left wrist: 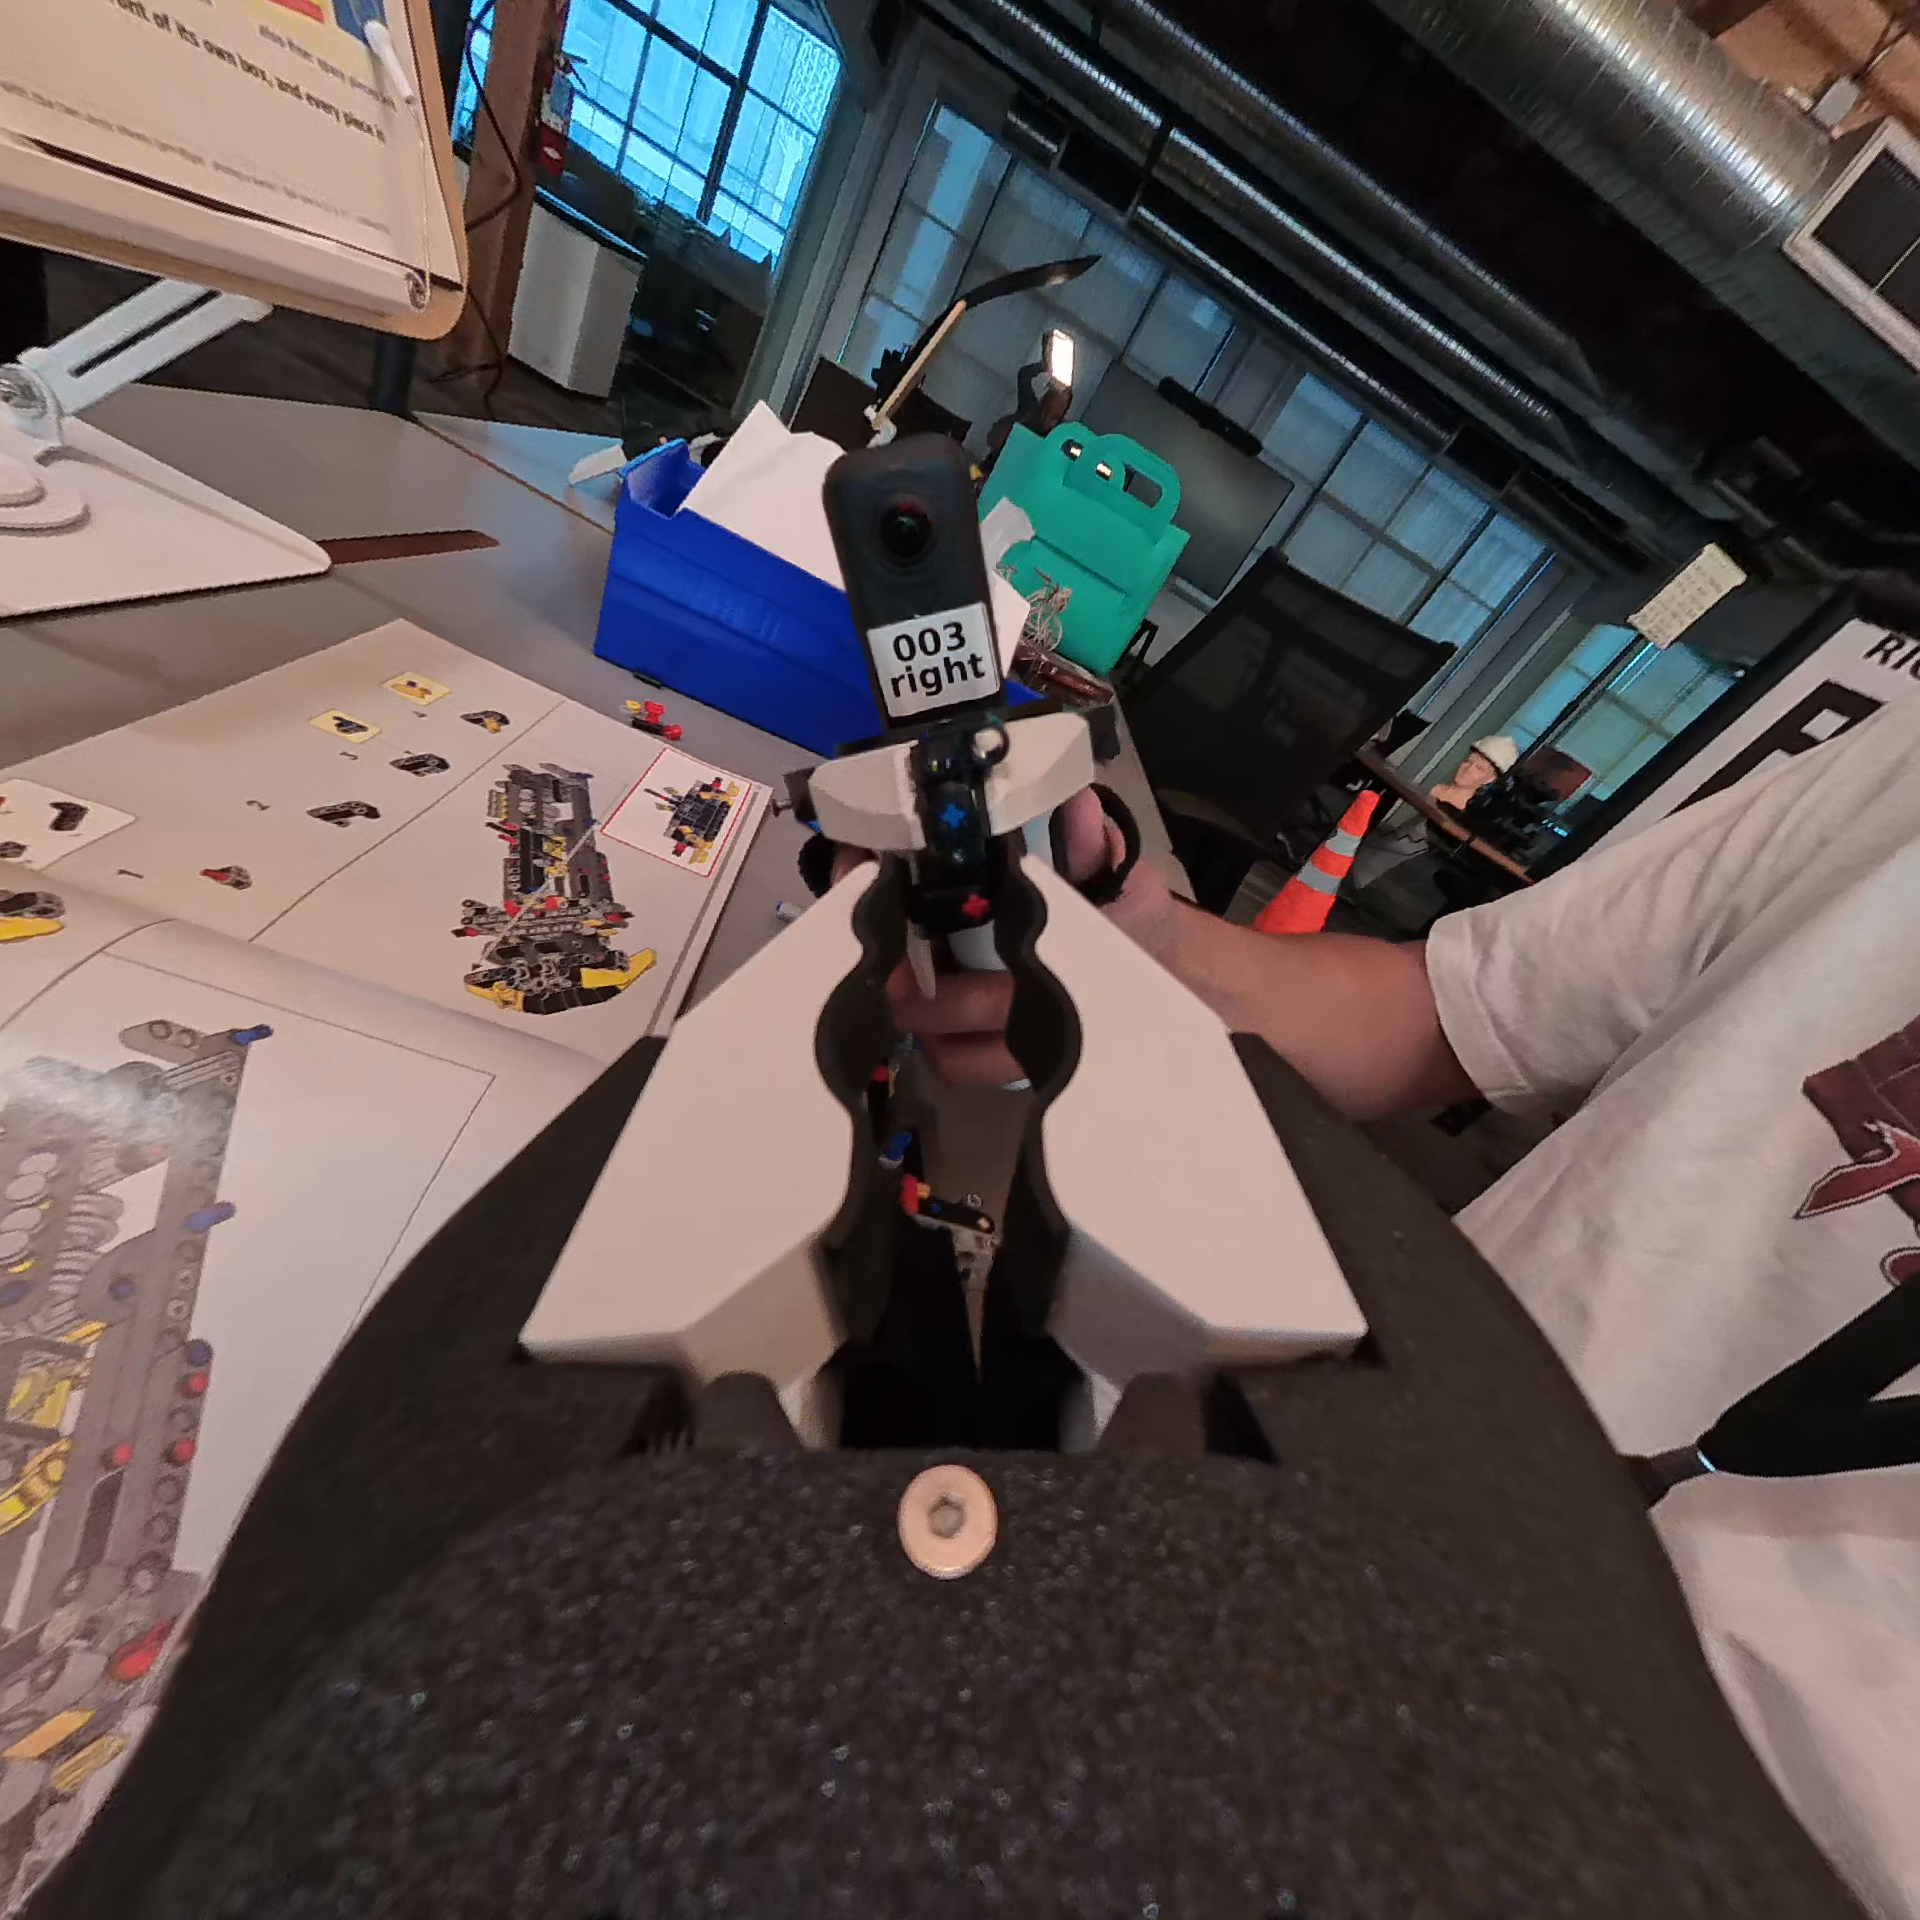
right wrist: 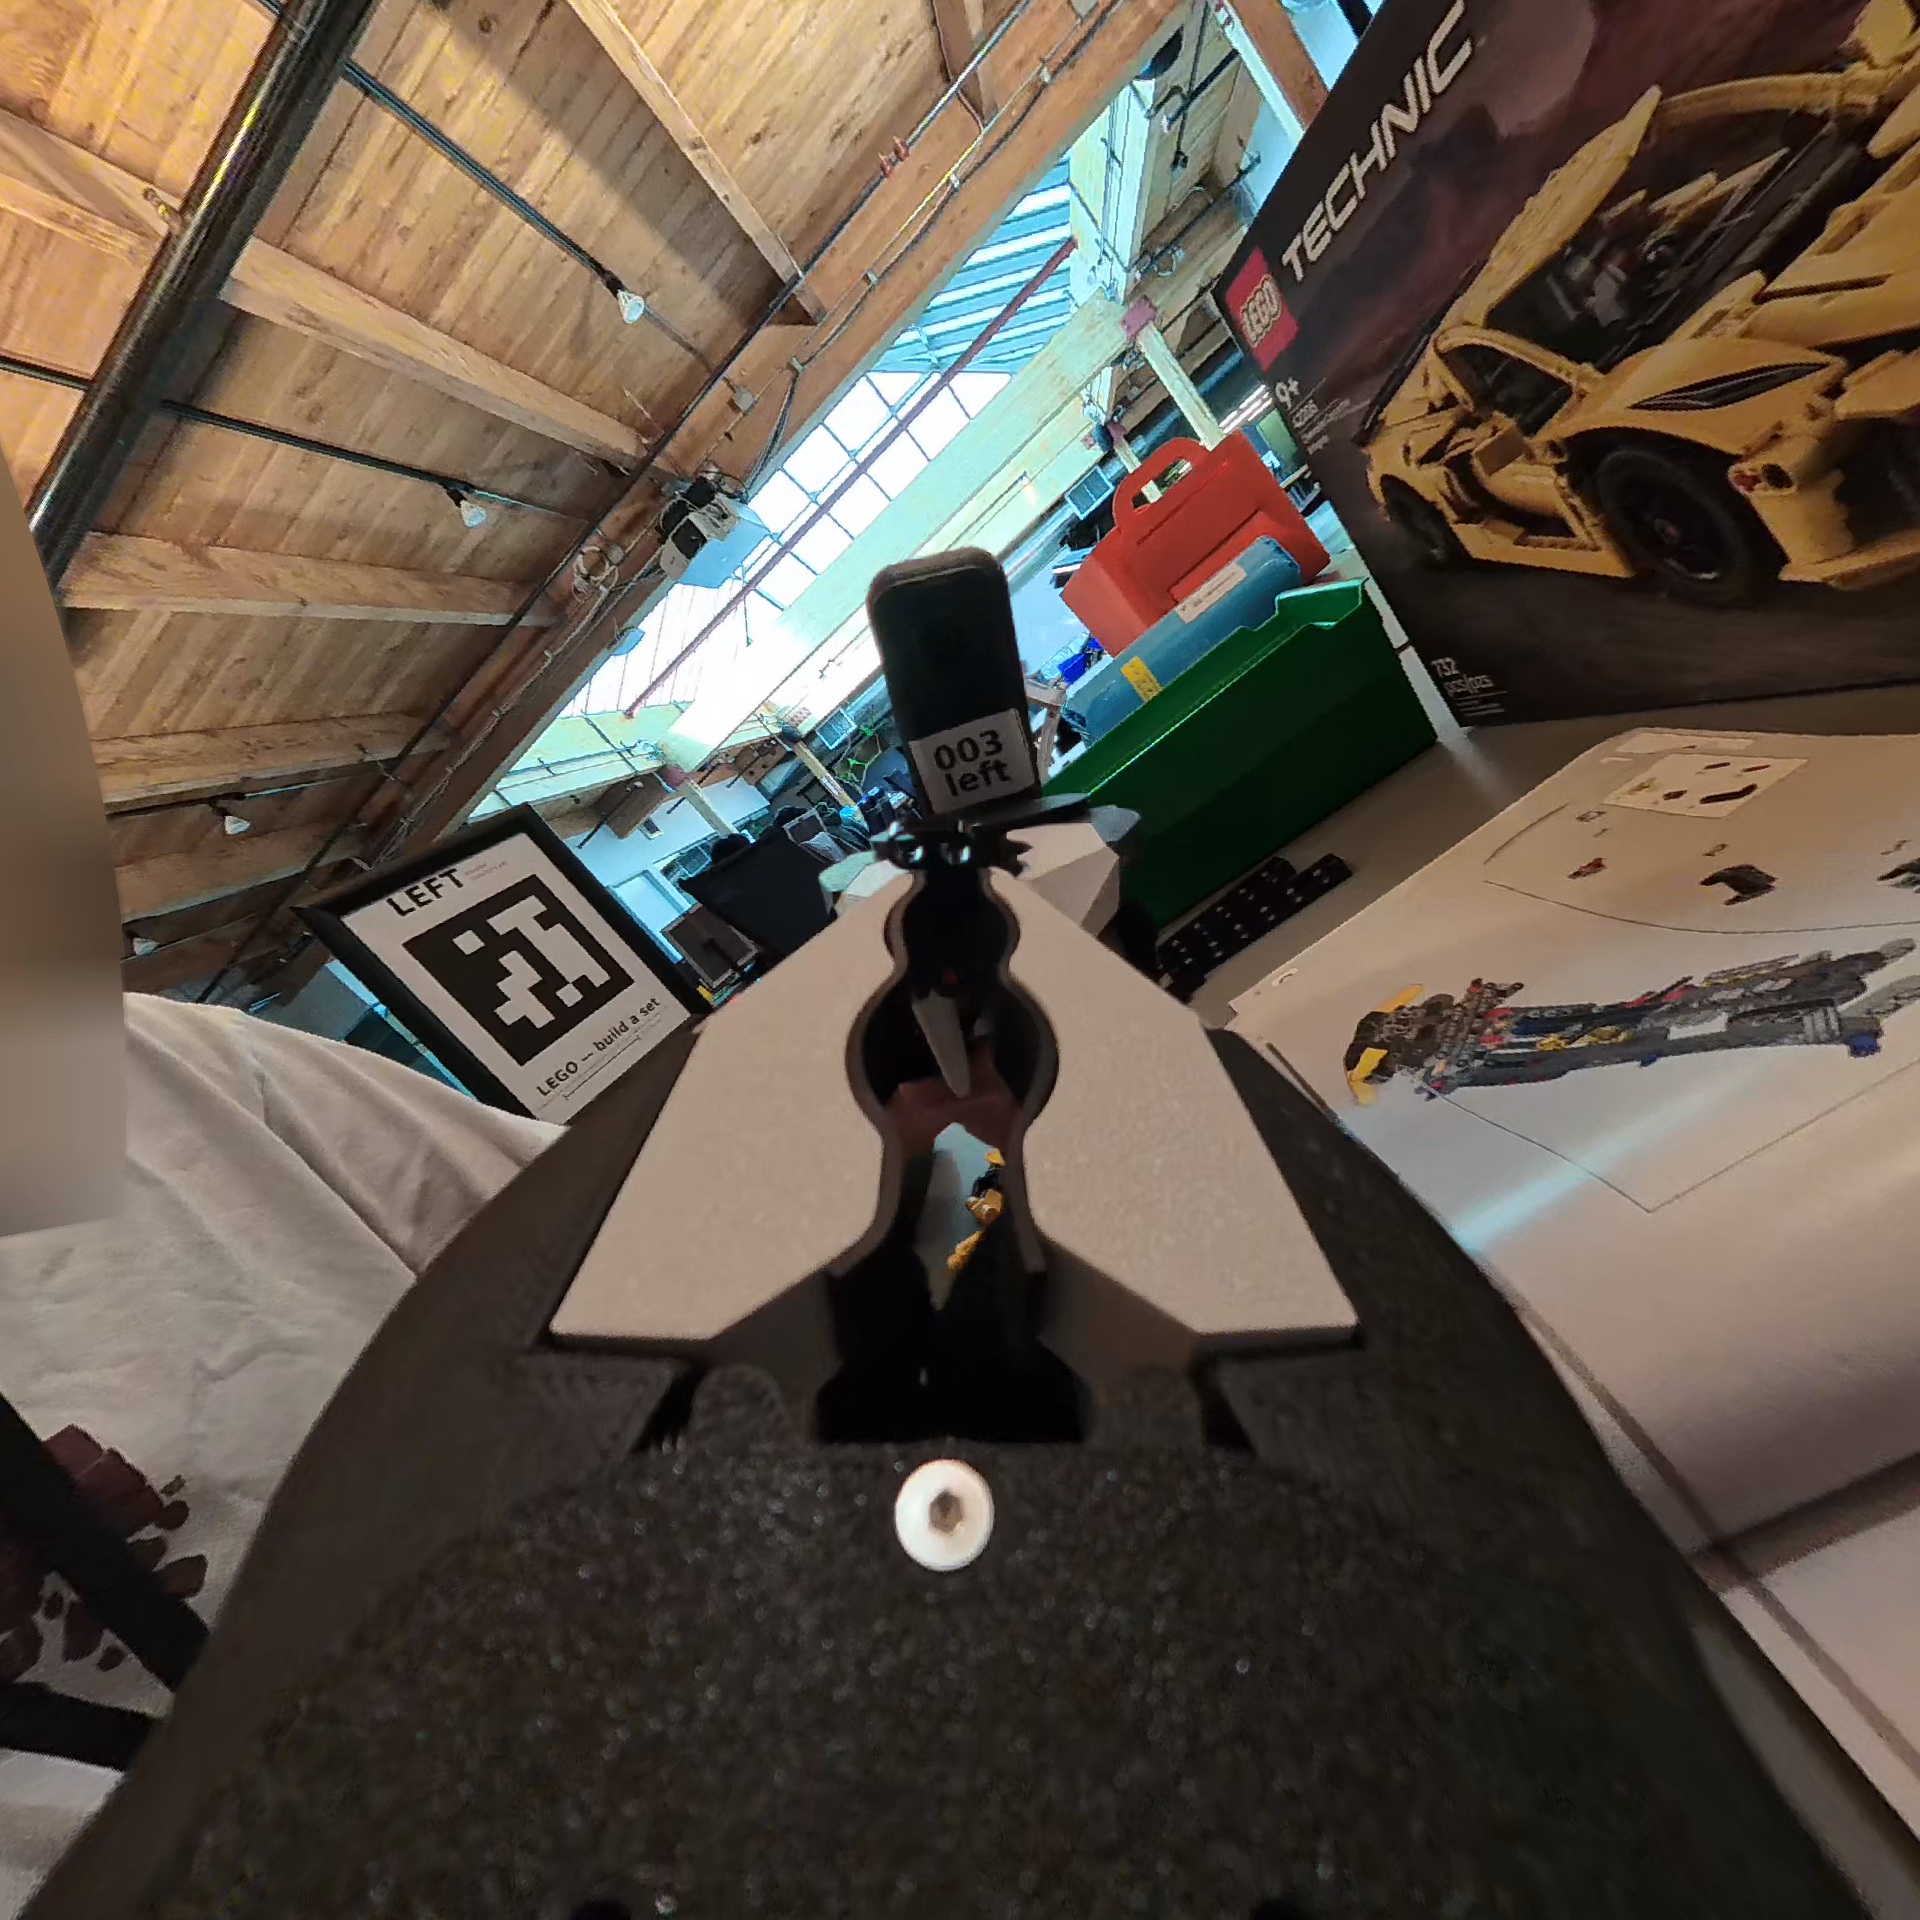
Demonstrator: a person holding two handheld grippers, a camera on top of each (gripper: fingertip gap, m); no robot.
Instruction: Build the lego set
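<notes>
My two grippers face each other in the air above the table, tip to tip. My left gripper (left wrist: 940, 878) is shut on a small dark lego assembly (left wrist: 956, 909) with blue and red pins and a pale grey axle. My right gripper (left wrist: 951, 800) shows opposite it, held by a hand, gripping the same assembly's far end. In the right wrist view my right gripper (right wrist: 951, 883) is shut on the dark assembly (right wrist: 951, 945), with my left gripper (right wrist: 966, 847) just beyond. Small lego parts (left wrist: 940, 1210) lie below, seen between the fingers.
An open instruction booklet (left wrist: 416, 831) lies on the grey table, also in the right wrist view (right wrist: 1558, 1039). A blue bin (left wrist: 717, 613) stands behind, with loose red pieces (left wrist: 652, 719) near it. A green bin (right wrist: 1247, 769), black beams (right wrist: 1247, 914) and the set's box (right wrist: 1610, 364) stand far right. The grippers are tip to tip, or close to it.
</notes>
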